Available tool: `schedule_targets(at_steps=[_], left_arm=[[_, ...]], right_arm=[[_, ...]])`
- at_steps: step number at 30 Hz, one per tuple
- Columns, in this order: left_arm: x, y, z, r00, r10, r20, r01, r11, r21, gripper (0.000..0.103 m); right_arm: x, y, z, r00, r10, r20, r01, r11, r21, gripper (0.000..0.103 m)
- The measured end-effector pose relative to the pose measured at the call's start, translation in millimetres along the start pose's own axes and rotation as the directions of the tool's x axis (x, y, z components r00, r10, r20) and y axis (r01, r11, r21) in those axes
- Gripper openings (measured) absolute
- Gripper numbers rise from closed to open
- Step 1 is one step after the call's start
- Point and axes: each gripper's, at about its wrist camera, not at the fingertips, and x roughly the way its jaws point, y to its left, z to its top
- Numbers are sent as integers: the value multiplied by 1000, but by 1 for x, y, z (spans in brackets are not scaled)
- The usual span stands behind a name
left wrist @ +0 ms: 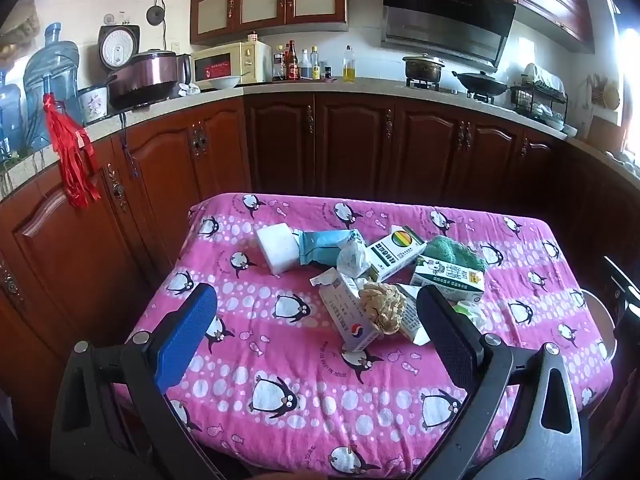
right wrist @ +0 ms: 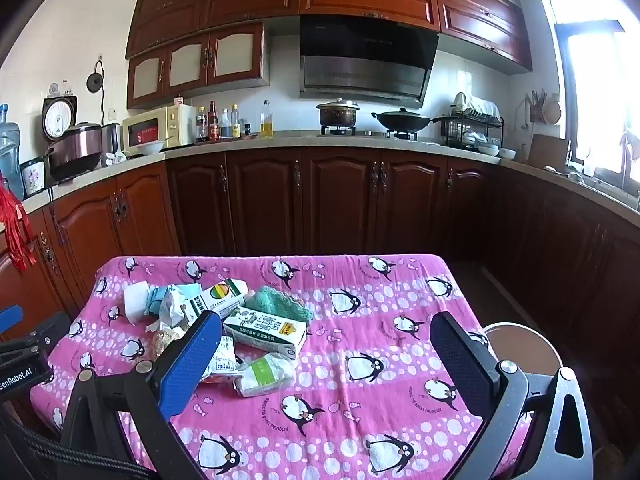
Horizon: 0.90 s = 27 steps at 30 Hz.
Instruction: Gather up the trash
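A heap of trash lies on the pink penguin tablecloth: a white foam block, a teal wrapper, a crumpled clear bag, two green-and-white cartons, a teal cloth, a crumpled tan paper ball on flat boxes. My left gripper is open and empty, above the table just short of the heap. My right gripper is open and empty, right of the heap; a carton and a green-white packet lie near its left finger.
Wooden cabinets and a counter with appliances, bottles, pots and a dish rack ring the table. A round stool stands at the table's right edge. Red tassels hang on the left cabinets. The left gripper's body shows at left.
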Motion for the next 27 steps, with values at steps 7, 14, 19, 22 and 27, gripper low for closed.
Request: schedule_targets(at_steps=[7,14,19,22,27], left_arm=[[-1,2,-3,1000,-6,3,5,1000,16,100],[-1,-3,1,1000,-12,13,12,1000,15,100],[-4,-1,3,999,-20,27,20,1000,1,100],[-6,0,4,999,-24,33,24,1000,-5,100],[-9,1,7,999,-25,45,26,1000,-13,100]], right_arm=[[0,2,2,1000,-1,-16,0,1000,-6,103],[3,0,-5,1000,-1,-11,1,1000,-1,103],[2,2,1,1000,-2,-8,2,1000,-4,103],[2,2,1,1000,-6,-3,6,1000,-4,103],[0,1,3,1000,-6,15,6,1000,2,103]])
